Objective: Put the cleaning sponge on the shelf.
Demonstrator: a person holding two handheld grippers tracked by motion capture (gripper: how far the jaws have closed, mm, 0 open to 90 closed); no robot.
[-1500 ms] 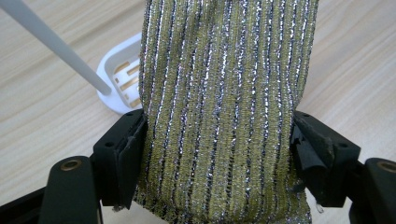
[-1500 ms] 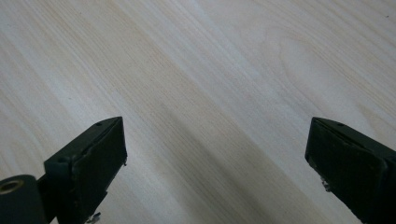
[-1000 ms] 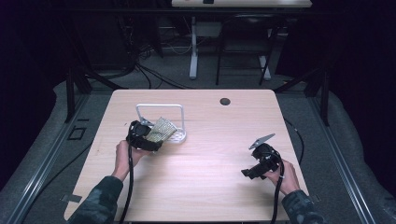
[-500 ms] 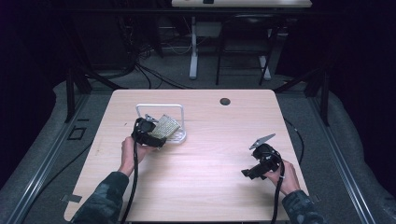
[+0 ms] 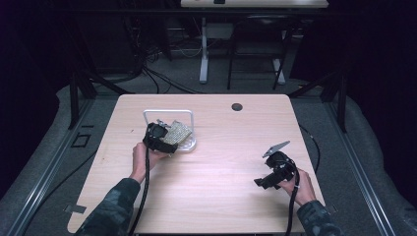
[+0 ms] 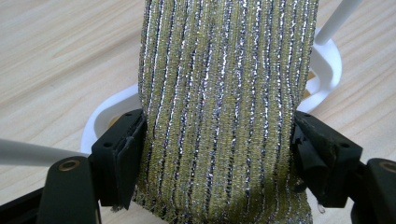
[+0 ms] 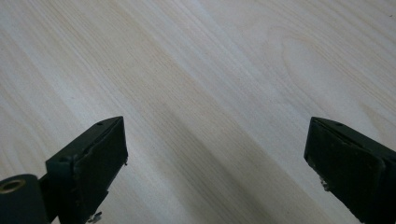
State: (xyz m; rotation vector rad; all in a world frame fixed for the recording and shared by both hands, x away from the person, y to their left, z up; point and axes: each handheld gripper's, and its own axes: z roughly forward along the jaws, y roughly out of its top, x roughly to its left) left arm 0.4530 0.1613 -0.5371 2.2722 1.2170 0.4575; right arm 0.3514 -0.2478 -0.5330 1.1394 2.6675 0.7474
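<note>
From the high view, my left gripper (image 5: 164,140) sits at about ten o'clock on the counter (image 5: 221,196), its fingers clamped on a glittery gold-and-silver cloth (image 5: 178,133) that lies over a white rack (image 5: 169,114). I read the hold as a way to drape or pull the cloth across the rack's base while the wire hoop stands behind it at twelve o'clock from my hand. My right gripper (image 5: 268,181) rests well apart at about four o'clock, over bare wood, kept clear so it does not crowd the work. In the left gripper view, the cloth (image 6: 224,107) runs up between my fingers (image 6: 122,156) from six to twelve o'clock, its ribbed stripes taut, and both pads press on its edges; the frayed hem hangs at six o'clock just below them. The jaws stand fairly narrow, set by the width of the folded cloth. Under it the rack (image 6: 327,70) curves out at nine and at two o'clock, so the cloth lies partly on the rack and partly above the counter (image 6: 56,56). In the right gripper view, my fingers (image 7: 93,161) stand wide apart with nothing between them, and only the pale counter (image 7: 210,93) lies ahead; I judge this hand is waiting, ready to steady the rack if the cloth drags it.
</note>
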